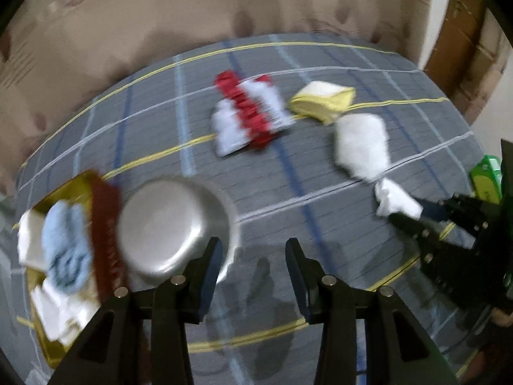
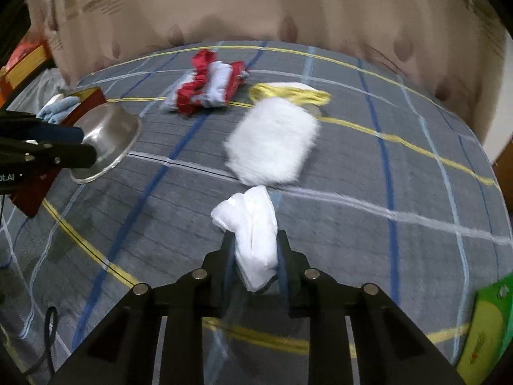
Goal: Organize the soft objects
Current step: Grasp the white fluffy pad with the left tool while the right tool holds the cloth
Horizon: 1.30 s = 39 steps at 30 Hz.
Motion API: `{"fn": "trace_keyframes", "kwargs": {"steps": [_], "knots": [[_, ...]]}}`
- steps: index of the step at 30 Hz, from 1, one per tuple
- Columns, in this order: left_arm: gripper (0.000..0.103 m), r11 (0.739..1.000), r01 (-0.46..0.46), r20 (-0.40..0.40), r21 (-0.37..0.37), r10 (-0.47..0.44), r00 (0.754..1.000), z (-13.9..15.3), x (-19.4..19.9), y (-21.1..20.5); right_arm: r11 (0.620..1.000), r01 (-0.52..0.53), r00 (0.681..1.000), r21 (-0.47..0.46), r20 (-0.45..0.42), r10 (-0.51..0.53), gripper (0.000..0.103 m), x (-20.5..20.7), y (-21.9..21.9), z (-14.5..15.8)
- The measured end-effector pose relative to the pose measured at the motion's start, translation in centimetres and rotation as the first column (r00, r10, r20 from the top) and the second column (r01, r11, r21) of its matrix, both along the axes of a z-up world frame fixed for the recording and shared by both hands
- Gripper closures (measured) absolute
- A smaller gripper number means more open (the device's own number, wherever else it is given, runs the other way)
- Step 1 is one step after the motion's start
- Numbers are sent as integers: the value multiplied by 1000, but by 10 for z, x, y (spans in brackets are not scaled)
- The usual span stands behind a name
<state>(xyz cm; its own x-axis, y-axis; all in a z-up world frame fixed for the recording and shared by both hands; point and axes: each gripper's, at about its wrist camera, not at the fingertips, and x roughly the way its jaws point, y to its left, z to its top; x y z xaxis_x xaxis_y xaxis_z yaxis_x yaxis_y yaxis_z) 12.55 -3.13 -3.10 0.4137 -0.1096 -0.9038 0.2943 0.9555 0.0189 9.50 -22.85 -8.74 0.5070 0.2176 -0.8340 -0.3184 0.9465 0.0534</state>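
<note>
My right gripper is shut on a white folded cloth and holds it above the bed; it also shows in the left wrist view. My left gripper is open and empty, just right of an upturned steel bowl. A gold box at the left holds a light blue cloth and white cloths. On the bed lie a red and white cloth, a yellow cloth and a fluffy white cloth.
The grey checked bedspread covers the whole surface. A beige curtain hangs behind it. A green packet lies at the right edge. A dark red box side stands next to the bowl.
</note>
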Motion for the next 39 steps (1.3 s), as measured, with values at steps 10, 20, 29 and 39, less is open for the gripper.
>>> {"fn": "trace_keyframes", "kwargs": {"steps": [10,20,29,39], "knots": [[51,988,99,-32,-114,-103,994,2,33,-79,980,169,982,105,-99,-159,82,-7,-50,-6],[50,985,96,-85,-147,-109,990,-15,76,-121,977,168,982,132,-109,-154,79,-3,-51,-8],[44,989,60,-92,-138,-73,993,-40,101,-125,975,167,982,147,-114,-151,78,-3,-52,-8],[47,990,68,-67,-125,-77,995,-48,99,-126,971,172,981,166,-122,-153,78,-1,-53,-8]]}}
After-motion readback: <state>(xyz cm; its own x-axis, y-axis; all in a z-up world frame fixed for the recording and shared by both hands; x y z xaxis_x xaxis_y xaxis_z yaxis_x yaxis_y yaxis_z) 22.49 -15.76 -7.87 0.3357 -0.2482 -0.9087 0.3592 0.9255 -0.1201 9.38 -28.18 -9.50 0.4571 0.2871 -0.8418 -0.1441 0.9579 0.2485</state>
